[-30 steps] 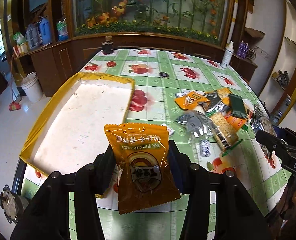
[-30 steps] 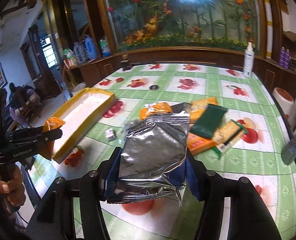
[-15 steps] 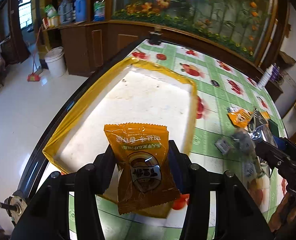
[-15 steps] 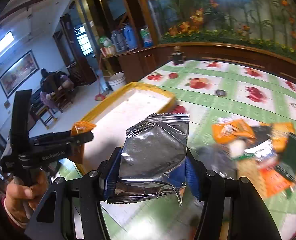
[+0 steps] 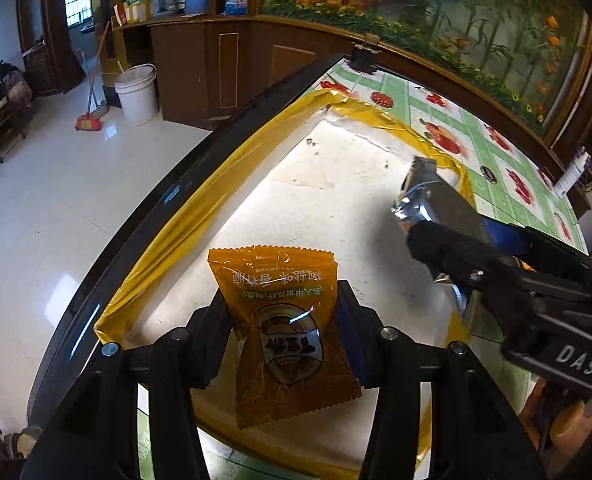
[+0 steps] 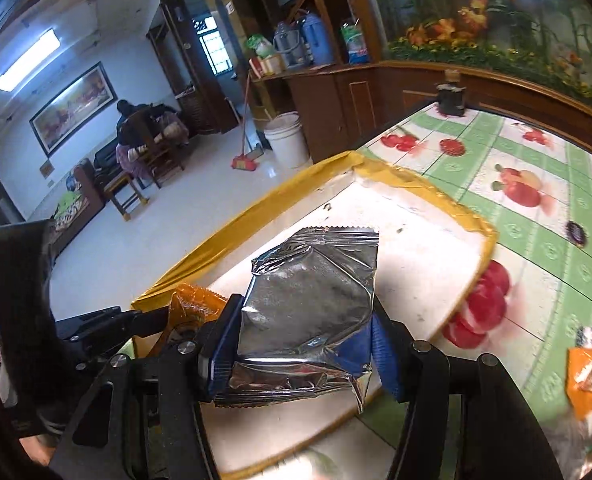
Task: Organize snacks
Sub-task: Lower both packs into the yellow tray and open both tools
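Dropping either packet early risks it catching the tray's yellow rim (image 5: 232, 168) and sliding off; we pinch the orange snack packet (image 5: 284, 328) in our left gripper (image 5: 282, 340) over the tray's six o'clock end, the silver foil packet (image 6: 311, 300) in our right gripper (image 6: 301, 344) at three o'clock; both tilt downward.

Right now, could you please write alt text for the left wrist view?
The left gripper holds an orange snack packet over a white tray with a yellow rim. At right, the right gripper holds a silver foil packet over the same tray.
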`<state>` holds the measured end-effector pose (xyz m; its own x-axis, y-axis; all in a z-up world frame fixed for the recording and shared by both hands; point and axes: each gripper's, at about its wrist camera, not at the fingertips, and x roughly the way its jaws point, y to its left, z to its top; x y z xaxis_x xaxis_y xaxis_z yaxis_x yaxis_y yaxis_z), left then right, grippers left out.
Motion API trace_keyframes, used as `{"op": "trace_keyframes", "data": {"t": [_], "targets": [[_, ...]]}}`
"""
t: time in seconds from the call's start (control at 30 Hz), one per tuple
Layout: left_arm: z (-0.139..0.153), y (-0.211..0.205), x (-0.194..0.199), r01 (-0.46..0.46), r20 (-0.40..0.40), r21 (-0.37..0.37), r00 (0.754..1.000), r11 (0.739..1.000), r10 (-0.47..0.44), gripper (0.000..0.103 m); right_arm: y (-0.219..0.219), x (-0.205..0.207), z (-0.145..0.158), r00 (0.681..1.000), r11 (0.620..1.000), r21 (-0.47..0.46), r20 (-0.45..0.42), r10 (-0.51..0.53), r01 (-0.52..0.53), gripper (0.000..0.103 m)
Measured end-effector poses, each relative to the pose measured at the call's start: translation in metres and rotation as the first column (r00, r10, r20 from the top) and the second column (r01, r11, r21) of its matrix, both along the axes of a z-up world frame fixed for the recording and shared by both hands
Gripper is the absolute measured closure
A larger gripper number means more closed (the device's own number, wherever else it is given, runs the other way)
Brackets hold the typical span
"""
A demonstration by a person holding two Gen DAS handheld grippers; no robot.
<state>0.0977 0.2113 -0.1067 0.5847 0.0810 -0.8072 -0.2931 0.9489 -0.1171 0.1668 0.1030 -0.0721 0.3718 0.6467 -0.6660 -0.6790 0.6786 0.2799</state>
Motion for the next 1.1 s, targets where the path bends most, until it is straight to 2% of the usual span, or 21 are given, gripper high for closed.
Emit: {"op": "trace_keyframes", "data": {"t": [0.23,0.6,0.77,0.83,0.87,1.1], "targets": [[-0.008,0.002,0.004,-0.004,-0.016,0.018,1.000,1.000,0.004,0.055,0.019,0.011,-0.018,1.000,0.999,-0.037,-0.015,0.024,-0.024,0.043],[-0.008,-0.001,0.004,-0.010,-0.017,0.029,1.000,1.000,0.010,0.053,0.030,0.017,-0.022,1.000,0.996,-0.081,0.002,0.027,-0.026,0.041],[-0.005,-0.003,-0.001,-0.014,-0.008,0.041,1.000,0.999,0.014,0.051,0.031,0.014,-0.017,0.999,0.995,-0.098,0.037,0.028,-0.024,0.041],[-0.001,-0.004,-0.003,-0.024,-0.002,0.057,1.000,0.998,0.024,0.036,0.027,0.012,-0.013,0.999,0.995,-0.096,0.047,0.020,-0.016,0.041],[0.001,-0.005,-0.005,-0.028,0.009,0.065,1.000,0.998,0.027,0.035,0.024,0.011,-0.010,0.999,0.996,-0.094,0.053,0.014,-0.009,0.041],[0.029,-0.015,-0.022,-0.046,0.091,0.118,0.995,0.992,0.036,0.035,-0.009,-0.007,0.017,0.993,0.996,-0.068,0.111,-0.044,0.052,0.036]]}}
